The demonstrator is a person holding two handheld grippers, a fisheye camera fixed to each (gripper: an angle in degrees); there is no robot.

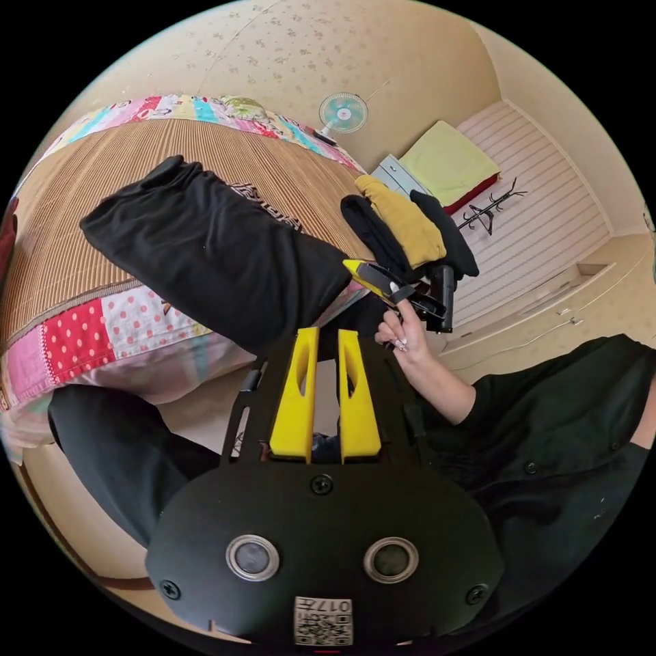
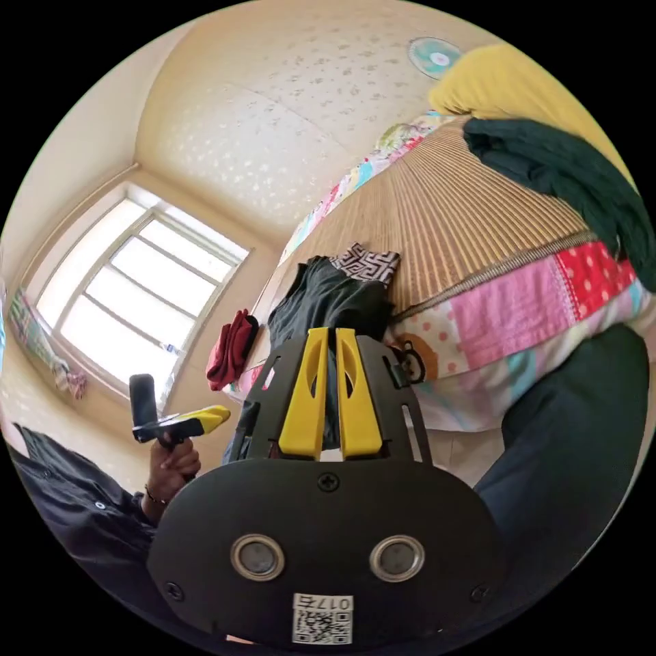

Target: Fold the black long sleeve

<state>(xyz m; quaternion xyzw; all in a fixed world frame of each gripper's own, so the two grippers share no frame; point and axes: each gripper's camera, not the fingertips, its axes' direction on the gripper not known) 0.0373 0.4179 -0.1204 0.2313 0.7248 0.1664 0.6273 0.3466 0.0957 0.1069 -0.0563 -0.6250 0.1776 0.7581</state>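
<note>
The black long sleeve (image 1: 205, 239) lies bunched on the bed's woven mat (image 1: 82, 205), its lower part hanging over the quilted edge. In the left gripper view my left gripper (image 1: 328, 333) hovers just below that hanging edge, its yellow jaws a narrow gap apart with floor showing between them. A hand holds my right gripper (image 1: 354, 265) at the garment's right corner; I cannot tell whether it touches. In the right gripper view my right gripper (image 2: 331, 331) points at the black long sleeve (image 2: 328, 294) with jaws almost together. The left gripper (image 2: 222, 412) is held to the left.
A pile of yellow and black clothes (image 1: 410, 225) sits on the bed's far corner. A black-and-white patterned cloth (image 2: 369, 263) lies behind the garment, and a red cloth (image 2: 232, 345) beyond it. The person's dark-clad legs (image 1: 109, 437) stand against the patchwork quilt (image 1: 102, 335).
</note>
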